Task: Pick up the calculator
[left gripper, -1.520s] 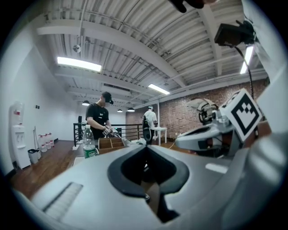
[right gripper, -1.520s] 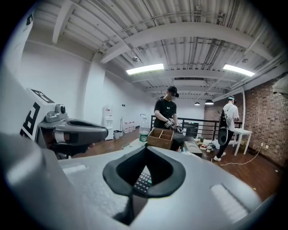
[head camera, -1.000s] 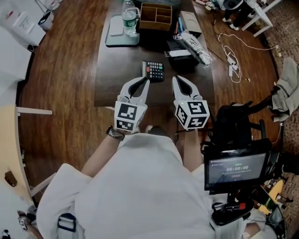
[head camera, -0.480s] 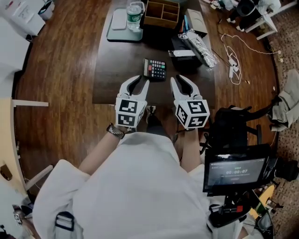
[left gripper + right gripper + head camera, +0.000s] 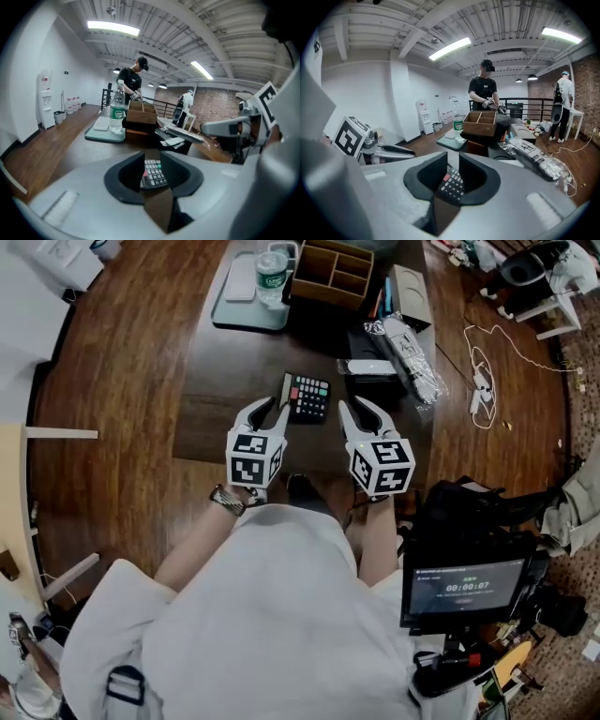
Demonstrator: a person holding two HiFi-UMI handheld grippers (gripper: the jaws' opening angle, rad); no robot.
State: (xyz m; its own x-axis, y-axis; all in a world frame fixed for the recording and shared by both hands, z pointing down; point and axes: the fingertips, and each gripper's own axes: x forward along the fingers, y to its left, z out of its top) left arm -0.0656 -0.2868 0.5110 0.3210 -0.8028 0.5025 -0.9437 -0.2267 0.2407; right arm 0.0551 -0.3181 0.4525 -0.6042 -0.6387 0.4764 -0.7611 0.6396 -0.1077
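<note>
The black calculator (image 5: 307, 397) with grey and coloured keys lies flat on the dark table (image 5: 225, 390), near its front edge. My left gripper (image 5: 272, 414) is just left of it and a little nearer to me, open, with nothing between the jaws. The right gripper (image 5: 357, 414) is open too and empty, to the calculator's right. In the left gripper view the calculator (image 5: 153, 172) shows through the gap of that gripper (image 5: 151, 161). The right gripper view has the calculator (image 5: 453, 183) beyond its own open gripper (image 5: 452, 169).
Farther back on the table stand a water bottle (image 5: 272, 270) on a teal tray (image 5: 236, 313), a wooden divided box (image 5: 339, 273) and a plastic-wrapped bundle (image 5: 411, 351). A screen on a stand (image 5: 463, 589) is at my right. A person in black (image 5: 131, 84) stands beyond the table.
Both grippers have come forward and down over the table's near edge, beside the calculator. Their jaws stand wider apart than a second ago. The calculator has not moved.
</note>
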